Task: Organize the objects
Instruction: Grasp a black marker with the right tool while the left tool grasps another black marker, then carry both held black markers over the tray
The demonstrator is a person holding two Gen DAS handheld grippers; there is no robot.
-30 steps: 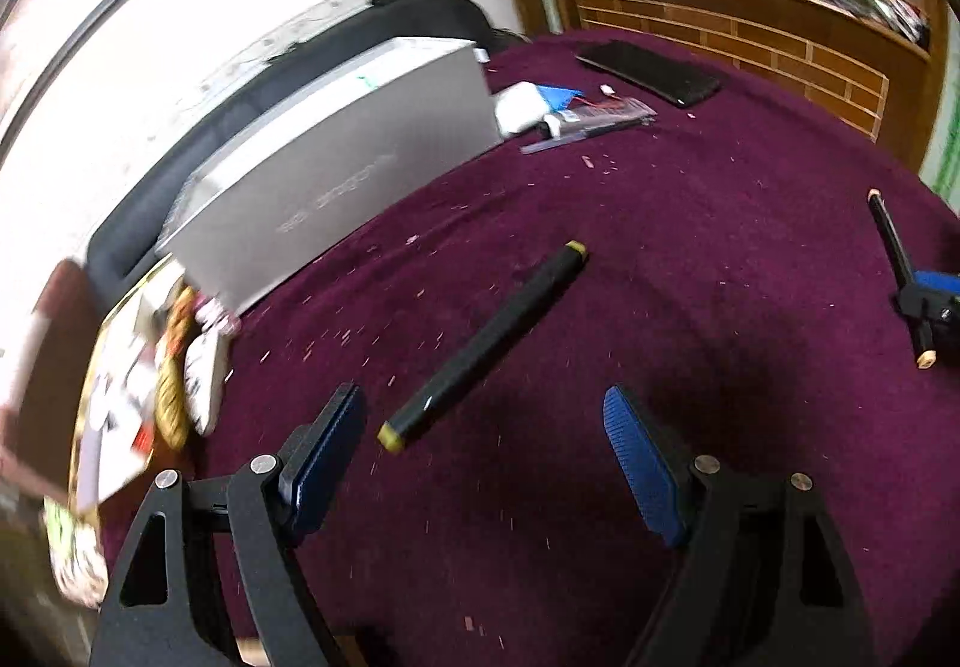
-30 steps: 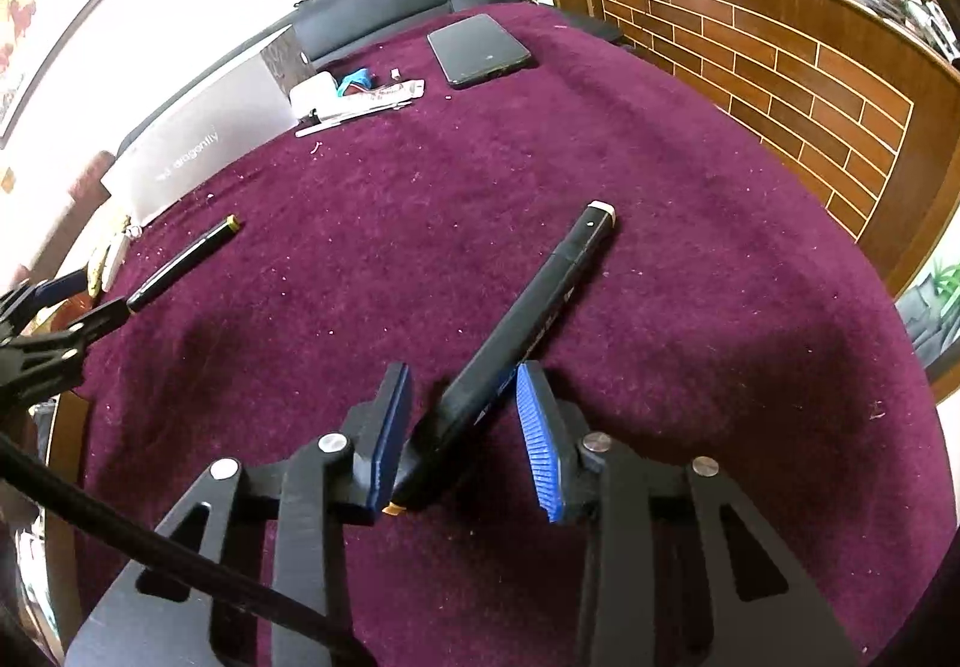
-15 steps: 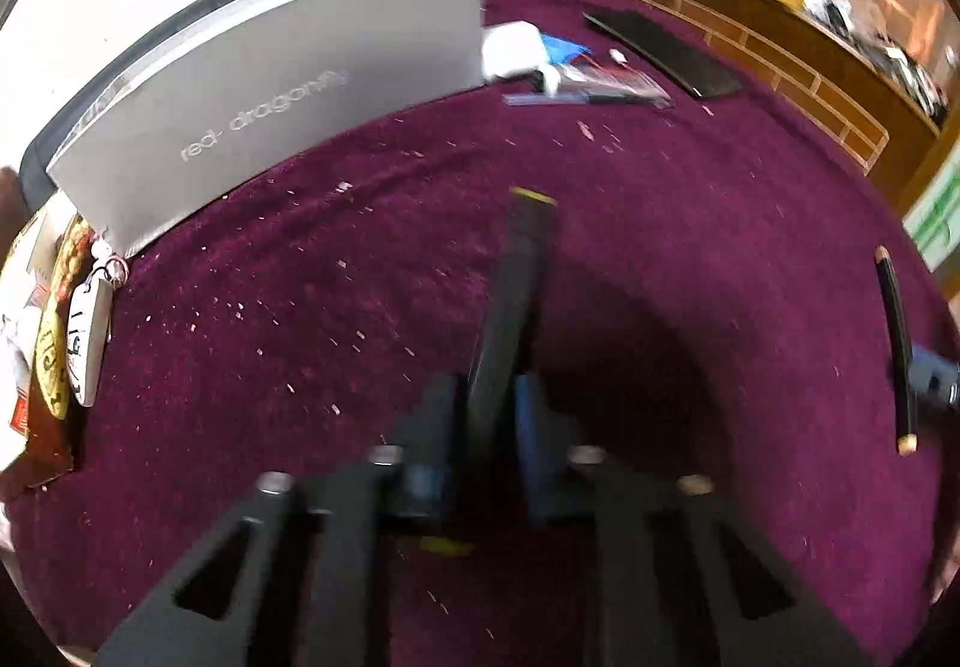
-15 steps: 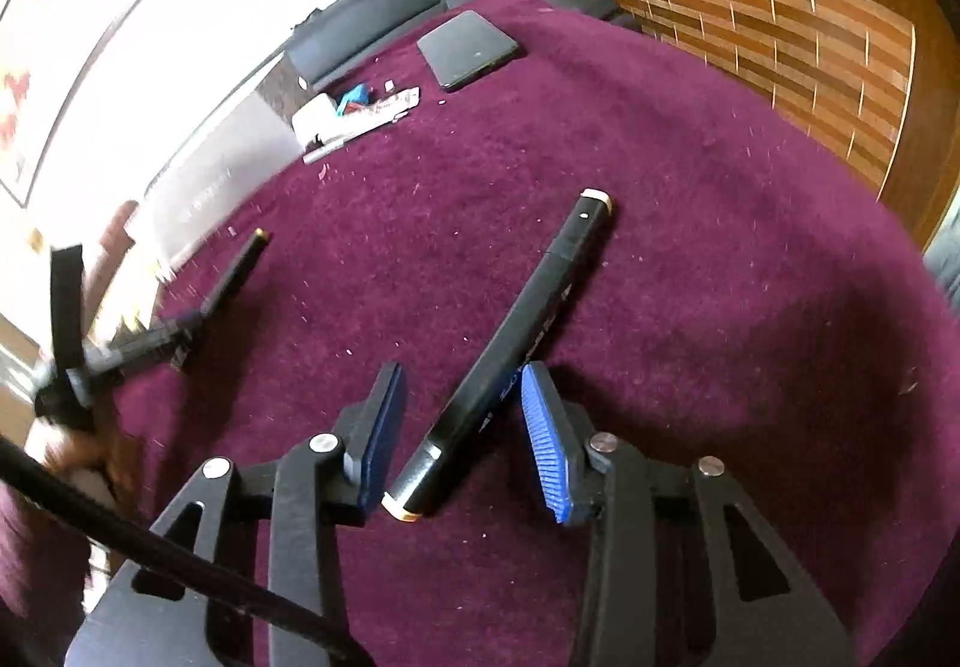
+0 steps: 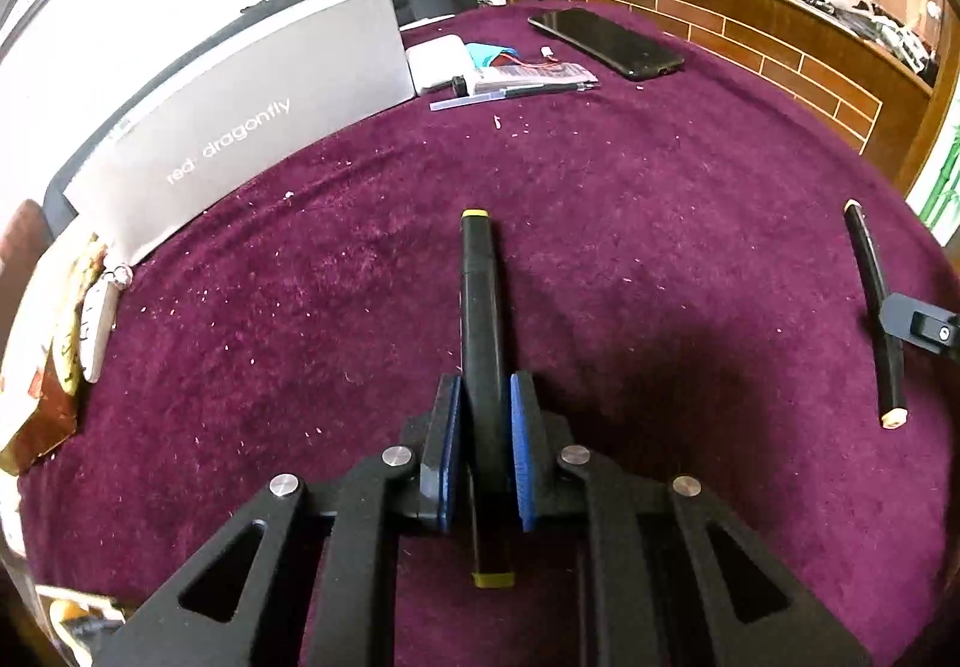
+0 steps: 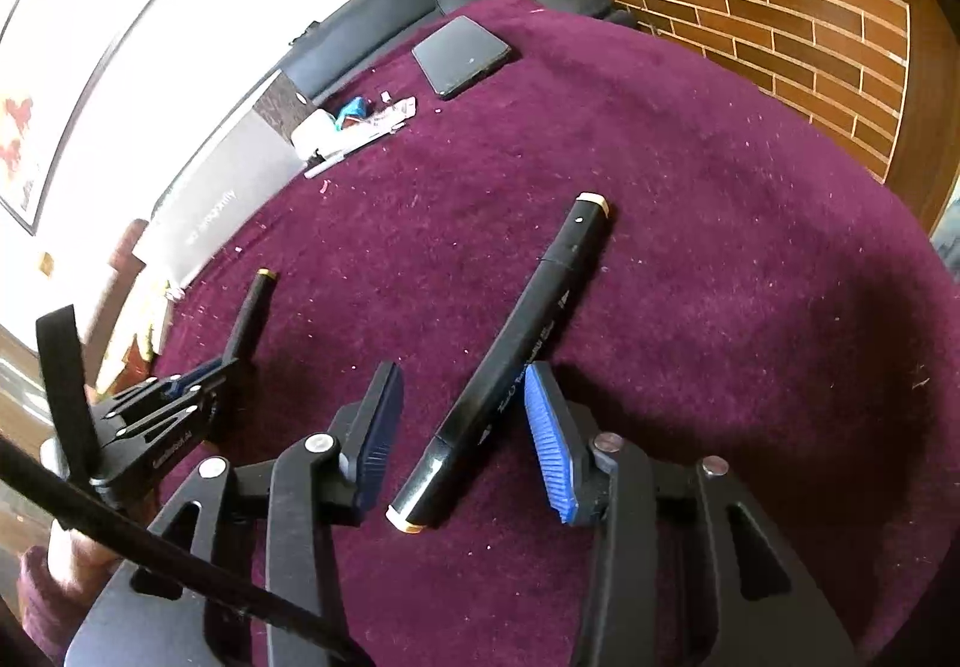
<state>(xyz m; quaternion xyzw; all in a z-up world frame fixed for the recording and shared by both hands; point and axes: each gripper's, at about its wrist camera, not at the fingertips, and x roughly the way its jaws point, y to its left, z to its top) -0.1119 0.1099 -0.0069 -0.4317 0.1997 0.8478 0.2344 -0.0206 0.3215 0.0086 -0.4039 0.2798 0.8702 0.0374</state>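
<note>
Maroon cloth (image 5: 660,247) – left claw (image 5: 485,448) now pinching yellow-capped marker (image 5: 477,301); right claw (image 6: 465,442) spread wider around orange-capped marker (image 6: 516,355).

Yellow-tipped black marker (image 5: 478,319) clamped between jaws; orange-tipped black marker (image 6: 510,361) flat on cloth (diagonal).

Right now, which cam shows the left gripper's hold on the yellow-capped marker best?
Left wrist: the left gripper has both blue pads shut on the yellow-capped marker, seen head-on. The right wrist view shows that gripper side-on at frame edge, marker protruding, contact hidden.
</note>
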